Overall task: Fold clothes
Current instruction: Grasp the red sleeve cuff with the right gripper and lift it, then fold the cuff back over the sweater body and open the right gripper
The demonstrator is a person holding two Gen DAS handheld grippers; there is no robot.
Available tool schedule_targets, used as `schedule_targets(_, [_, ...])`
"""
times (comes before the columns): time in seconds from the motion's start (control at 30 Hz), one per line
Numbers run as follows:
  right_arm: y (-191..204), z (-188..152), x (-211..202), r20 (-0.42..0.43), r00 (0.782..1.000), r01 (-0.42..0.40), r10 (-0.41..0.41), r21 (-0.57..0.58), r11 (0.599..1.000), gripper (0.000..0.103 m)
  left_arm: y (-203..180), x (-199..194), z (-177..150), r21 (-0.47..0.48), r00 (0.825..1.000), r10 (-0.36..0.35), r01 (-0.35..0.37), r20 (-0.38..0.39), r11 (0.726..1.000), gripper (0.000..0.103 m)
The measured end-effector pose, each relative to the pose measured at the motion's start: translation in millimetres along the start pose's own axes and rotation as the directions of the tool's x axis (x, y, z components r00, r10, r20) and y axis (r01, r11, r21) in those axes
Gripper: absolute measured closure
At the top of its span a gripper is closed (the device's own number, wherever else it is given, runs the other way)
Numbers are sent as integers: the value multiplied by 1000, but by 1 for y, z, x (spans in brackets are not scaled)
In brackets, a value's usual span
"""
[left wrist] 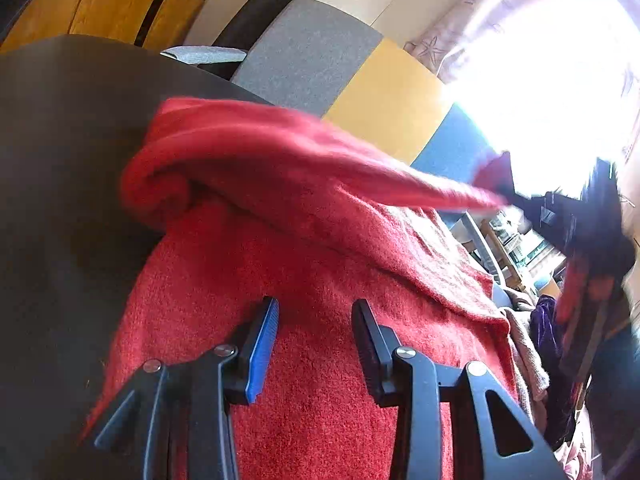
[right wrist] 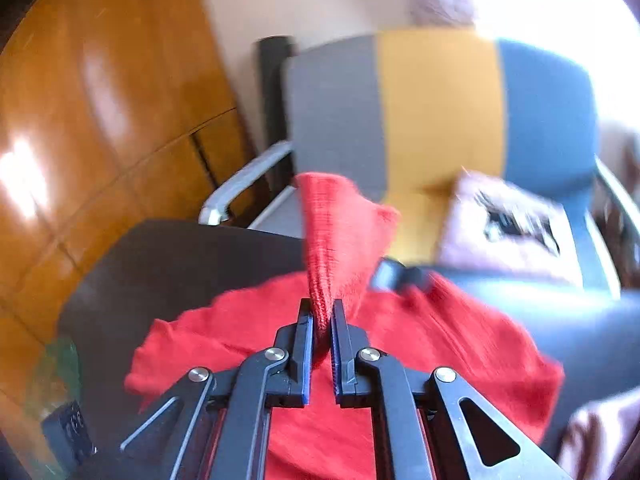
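Dark table (left wrist: 60,152) bears fuzzy red sweater (left wrist: 320,380); right jaws pinch its ribbed cuff (right wrist: 332,240), left jaws gape.

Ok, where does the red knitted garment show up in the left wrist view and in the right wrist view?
Left wrist: the red garment fills the centre and bottom, lying on the dark table, one part lifted toward the right edge.
Right wrist: it spreads across the lower centre, with a ribbed end rising from the shut right gripper.
Shared landmark: the grey, yellow and blue chair back behind the table.
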State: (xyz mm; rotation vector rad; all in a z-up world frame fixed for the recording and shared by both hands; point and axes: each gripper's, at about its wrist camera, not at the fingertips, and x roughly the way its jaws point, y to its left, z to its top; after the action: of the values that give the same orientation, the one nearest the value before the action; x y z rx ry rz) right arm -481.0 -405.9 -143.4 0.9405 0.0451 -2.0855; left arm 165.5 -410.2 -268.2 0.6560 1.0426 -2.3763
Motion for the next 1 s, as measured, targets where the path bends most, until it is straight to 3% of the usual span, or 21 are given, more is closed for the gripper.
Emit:
schedule_targets(0.1, [-50,-34,-6,-30,1000,2,2,124,992,95,-4,2,-1,6,1000,9,-9,-3,1000,65])
schedule_targets(0.23, [-82,-78,-7,-51,996,-62,77,249,967,90,-6,1,0,14,1000,20,-20,-5,1000,65])
schedule_targets(0.3, [-95,-90,-5,-37,991,-106,125,326,939,88,-7,3,0,17,1000,25,-25,-6,1000,65])
schedule_targets(0.4, [-114,-98,-3,10,984,-166,179,427,889,73,-15,6,1,21,1000,30,-29,-7,999,65])
schedule_targets(0.5, [-119,-98,-2,39,979,-196,202,470,861,71,-28,12,-1,23,999,32,-31,-7,999,65])
schedule_targets(0.63, [-116,-90,4,22,988,-143,150,469,872,74,-31,16,-4,21,999,31,-31,-7,999,65])
schedule_targets(0.67, [-114,-88,2,21,991,-124,128,454,882,79,-31,17,-5,20,1000,30,-30,-7,999,65])
schedule_targets(0.7, [-112,-86,0,19,994,-105,107,439,892,95,-31,16,-5,18,1000,29,-29,-6,999,65])
schedule_targets(0.83, [-105,-82,-14,28,999,-28,19,379,925,95,-26,7,-2,11,1000,23,-23,-4,1000,65])
schedule_targets(1.0, [-114,-102,-22,-3,999,38,-40,392,919,95,-22,4,0,7,1000,19,-19,-4,1000,65])
